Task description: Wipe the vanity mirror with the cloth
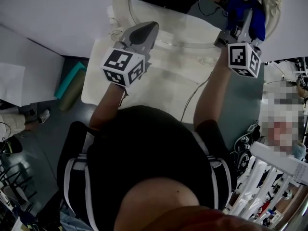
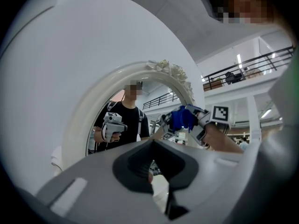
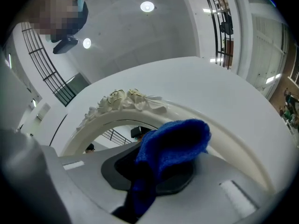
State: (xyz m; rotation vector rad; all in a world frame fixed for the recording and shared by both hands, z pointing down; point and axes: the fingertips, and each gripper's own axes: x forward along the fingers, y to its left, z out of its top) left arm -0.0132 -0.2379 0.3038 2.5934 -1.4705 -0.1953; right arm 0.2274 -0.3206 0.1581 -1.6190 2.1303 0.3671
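Observation:
The vanity mirror [image 1: 122, 4] stands at the table's far edge, an oval in a white frame topped with moulded roses [image 3: 122, 98]. A blue cloth [image 1: 253, 13] is bunched in my right gripper [image 1: 237, 6], which is shut on it and raised at the mirror's right side. From the right gripper view the cloth [image 3: 171, 142] lies against the frame's upper arc. My left gripper [image 1: 146, 29] points at the mirror's lower middle, jaws together with nothing in them. The left gripper view shows the glass [image 2: 125, 120] reflecting me and the cloth [image 2: 182, 117] near the right rim.
The mirror rests on a white table [image 1: 159, 88], across which a thin cable [image 1: 191, 96] runs toward me. A teal roll [image 1: 70, 79] lies on the floor at the left. White racks [image 1: 272, 184] and another person stand at the right.

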